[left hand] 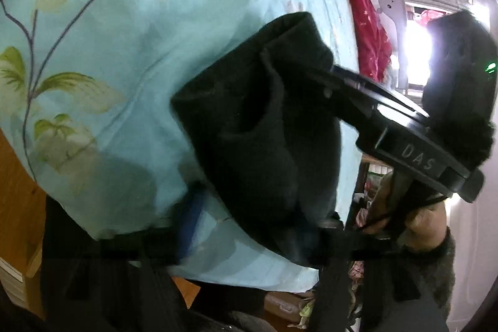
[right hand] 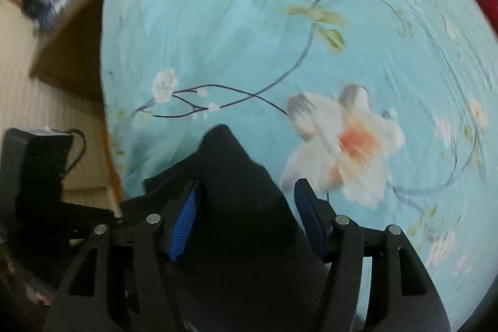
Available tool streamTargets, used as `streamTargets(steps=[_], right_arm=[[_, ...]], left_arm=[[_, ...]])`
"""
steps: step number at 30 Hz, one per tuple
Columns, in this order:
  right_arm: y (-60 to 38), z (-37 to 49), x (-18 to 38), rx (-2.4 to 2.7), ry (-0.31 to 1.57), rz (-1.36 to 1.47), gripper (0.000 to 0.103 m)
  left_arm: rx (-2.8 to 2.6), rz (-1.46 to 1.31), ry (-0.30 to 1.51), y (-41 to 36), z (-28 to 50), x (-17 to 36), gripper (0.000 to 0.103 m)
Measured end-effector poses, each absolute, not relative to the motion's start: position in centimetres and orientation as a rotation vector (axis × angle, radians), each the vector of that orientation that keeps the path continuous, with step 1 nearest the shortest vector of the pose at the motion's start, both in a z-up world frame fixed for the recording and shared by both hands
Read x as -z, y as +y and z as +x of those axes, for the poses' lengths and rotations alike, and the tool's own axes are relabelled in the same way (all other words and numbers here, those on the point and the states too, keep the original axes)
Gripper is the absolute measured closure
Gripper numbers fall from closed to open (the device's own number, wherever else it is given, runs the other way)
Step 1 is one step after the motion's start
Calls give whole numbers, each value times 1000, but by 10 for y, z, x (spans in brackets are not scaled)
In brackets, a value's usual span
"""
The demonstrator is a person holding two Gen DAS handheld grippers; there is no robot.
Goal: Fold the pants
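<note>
Left wrist view: your left gripper (left hand: 249,226) clamps a bunched edge of the black pants (left hand: 258,126), lifted above the floral bedsheet (left hand: 109,36); the right gripper (left hand: 336,77) pinches the same bundle. Keep both grips level.

Right wrist view: the blue pads (right hand: 183,226) sit fairly wide, fabric filling the gap. Lower together and lay the fold flat.

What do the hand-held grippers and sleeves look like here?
Right hand-held gripper: matte black frame, ribbed blue finger pads, silver pivot pins. From the left wrist view its black body carries raised "DAS" lettering and a thin black cord; the hand wears a fuzzy dark sleeve.
</note>
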State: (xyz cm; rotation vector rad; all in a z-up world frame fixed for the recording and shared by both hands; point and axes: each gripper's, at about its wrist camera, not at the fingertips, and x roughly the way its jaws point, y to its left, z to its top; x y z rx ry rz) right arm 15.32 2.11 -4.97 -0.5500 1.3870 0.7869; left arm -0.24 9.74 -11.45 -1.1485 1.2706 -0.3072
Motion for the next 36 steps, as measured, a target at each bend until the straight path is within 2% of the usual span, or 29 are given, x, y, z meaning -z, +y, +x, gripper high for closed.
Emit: streamTargets(steps=[1, 5, 6, 12, 19, 22, 25, 29, 32, 33, 34, 36], right_arm=[[25, 153, 52, -793, 1376, -555, 50], [20, 144, 39, -802, 1317, -500, 71], [14, 143, 34, -804, 1312, -469, 72], [-47, 124, -17, -829, 1190, -178, 74], [-173, 102, -75, -837, 1012, 245, 74], [-243, 77, -78, -773, 948, 421, 74], [-314, 49, -56, -650, 921, 563, 74], [-382, 17, 7, -387, 986, 689, 67], [-415, -15, 34, -248, 998, 789, 68], [-424, -27, 34, -238, 967, 836, 62], [-432, -41, 30, -221, 931, 865, 58], [-446, -69, 19, -183, 852, 903, 37]], left_arm=[[326, -1155, 1264, 97, -2, 116, 91], [347, -1127, 1215, 92, -7, 108, 92], [360, -1096, 1193, 91, -8, 100, 92], [417, -791, 1052, 64, -18, 24, 92], [595, -444, 931, -28, -23, -65, 91], [697, -321, 956, -85, -18, -71, 90], [798, -192, 1044, -149, -8, -52, 88], [840, 3, 1215, -222, 2, 0, 85], [866, 145, 1245, -236, -10, 9, 83], [900, 187, 1235, -233, -18, 3, 76], [940, 224, 1226, -227, -24, -3, 62], [989, 254, 1201, -209, -29, -19, 49]])
